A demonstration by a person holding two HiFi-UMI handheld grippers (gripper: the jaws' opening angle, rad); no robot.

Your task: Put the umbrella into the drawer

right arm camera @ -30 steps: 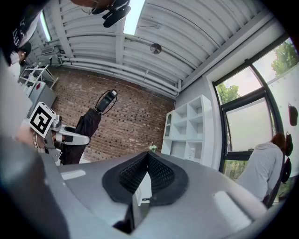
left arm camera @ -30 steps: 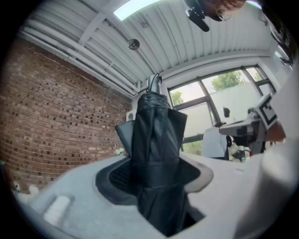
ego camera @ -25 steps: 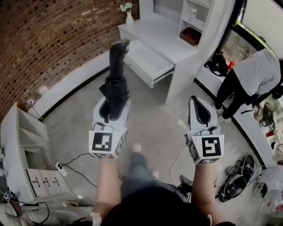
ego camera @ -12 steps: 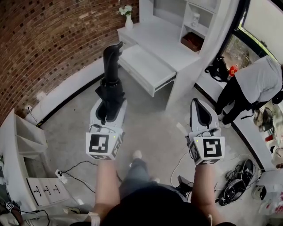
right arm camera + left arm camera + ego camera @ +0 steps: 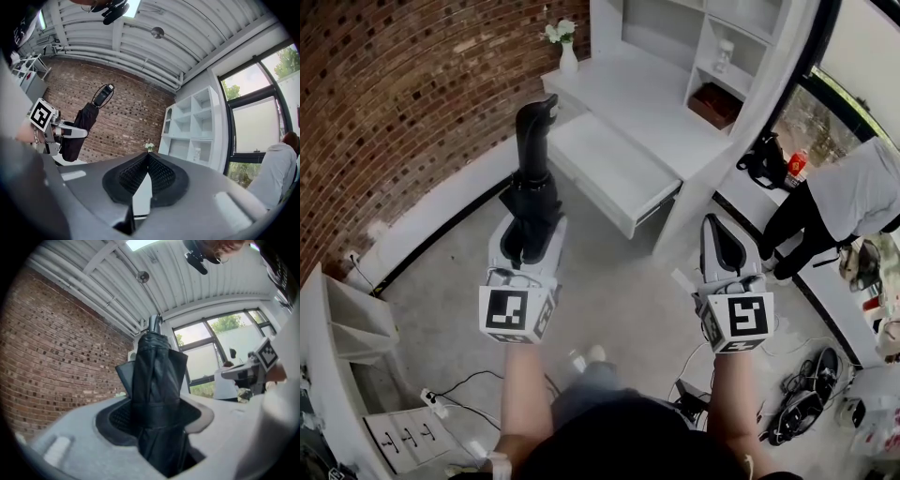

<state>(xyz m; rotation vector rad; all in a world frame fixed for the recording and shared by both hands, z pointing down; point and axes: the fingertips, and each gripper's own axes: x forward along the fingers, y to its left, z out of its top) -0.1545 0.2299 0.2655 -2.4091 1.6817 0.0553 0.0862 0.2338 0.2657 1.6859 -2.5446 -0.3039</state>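
Red brick wall (image 5: 403, 94) and grey floor: a folded black fabric umbrella (image 5: 534, 159) carried in the air, short of the pulled-out white drawer (image 5: 614, 169).
The left gripper (image 5: 528, 239) is clamped round the umbrella's folded canopy, with the handle end pointing away toward the white desk (image 5: 656, 103). The right gripper (image 5: 722, 246), well apart to the side, has its jaw tips pressed together on nothing.

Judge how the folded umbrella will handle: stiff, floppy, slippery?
Probably stiff lengthwise: the umbrella stands out straight from the left gripper, with no sag. Its loose cloth folds likely give under the pads, so it may slip a little. Being roundish, it could roll once laid in the drawer.
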